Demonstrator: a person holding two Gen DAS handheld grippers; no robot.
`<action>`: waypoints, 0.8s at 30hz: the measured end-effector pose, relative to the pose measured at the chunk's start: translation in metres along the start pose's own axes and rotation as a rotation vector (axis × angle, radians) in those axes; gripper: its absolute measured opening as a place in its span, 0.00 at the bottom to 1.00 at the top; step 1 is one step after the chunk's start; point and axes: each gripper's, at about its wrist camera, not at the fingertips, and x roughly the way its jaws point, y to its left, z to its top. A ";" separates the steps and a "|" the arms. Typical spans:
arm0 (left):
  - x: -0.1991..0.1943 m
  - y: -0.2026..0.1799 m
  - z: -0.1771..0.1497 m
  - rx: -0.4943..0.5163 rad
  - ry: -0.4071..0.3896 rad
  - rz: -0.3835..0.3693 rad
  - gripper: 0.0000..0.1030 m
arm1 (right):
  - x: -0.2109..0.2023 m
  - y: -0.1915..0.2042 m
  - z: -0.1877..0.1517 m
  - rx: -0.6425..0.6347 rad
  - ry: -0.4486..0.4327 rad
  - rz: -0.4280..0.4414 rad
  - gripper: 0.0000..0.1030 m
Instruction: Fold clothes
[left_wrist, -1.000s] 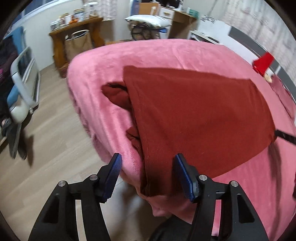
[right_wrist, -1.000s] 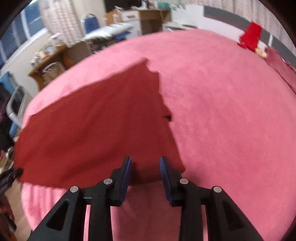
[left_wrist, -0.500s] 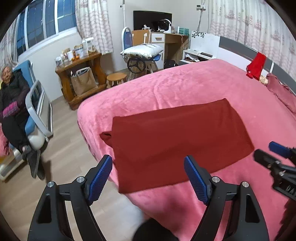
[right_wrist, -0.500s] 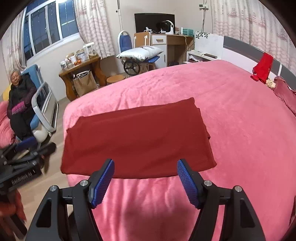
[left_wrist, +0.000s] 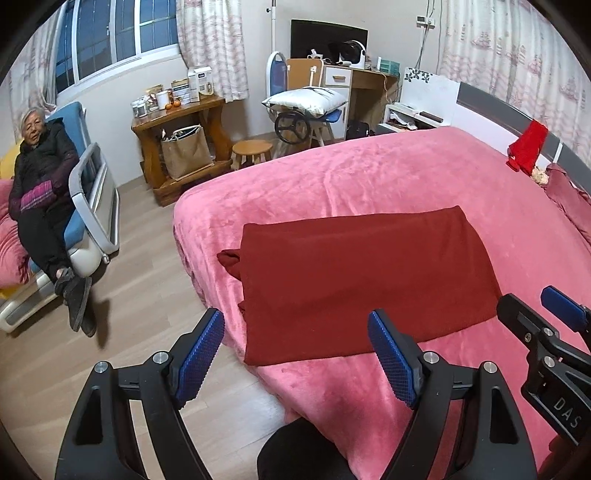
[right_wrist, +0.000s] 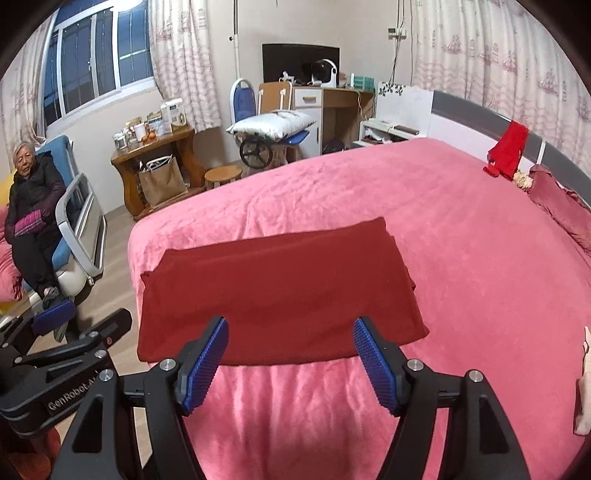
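Now both grippers, left (left_wrist: 295, 354) and right (right_wrist: 290, 360), hang spread and empty, clear of the folded cloth (right_wrist: 280, 295) near the bed's (right_wrist: 480, 258) near corner, leaving its fold undisturbed.

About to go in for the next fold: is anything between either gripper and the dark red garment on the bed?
Nothing visible. The dark red garment lies flat on the pink blanket, with both the left gripper and right gripper open above its near edge.

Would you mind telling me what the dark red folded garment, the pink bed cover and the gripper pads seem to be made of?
Dark red folded garment: probably soft knit or fleece, matte, no sheen. Pink bed cover: plush, velvety fabric, with shiny crushed patches in its pile. Left gripper pads: likely blue rubber or plastic, with a fine gridded texture.
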 end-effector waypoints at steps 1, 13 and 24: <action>-0.002 -0.001 0.000 -0.001 -0.003 -0.001 0.79 | -0.001 0.002 0.001 0.001 -0.002 -0.006 0.69; -0.019 -0.012 0.001 0.031 -0.018 0.056 0.79 | -0.003 0.008 -0.004 0.032 -0.007 -0.033 0.69; -0.017 -0.008 -0.001 0.003 -0.005 0.047 0.79 | -0.003 0.008 -0.006 0.049 -0.011 -0.018 0.69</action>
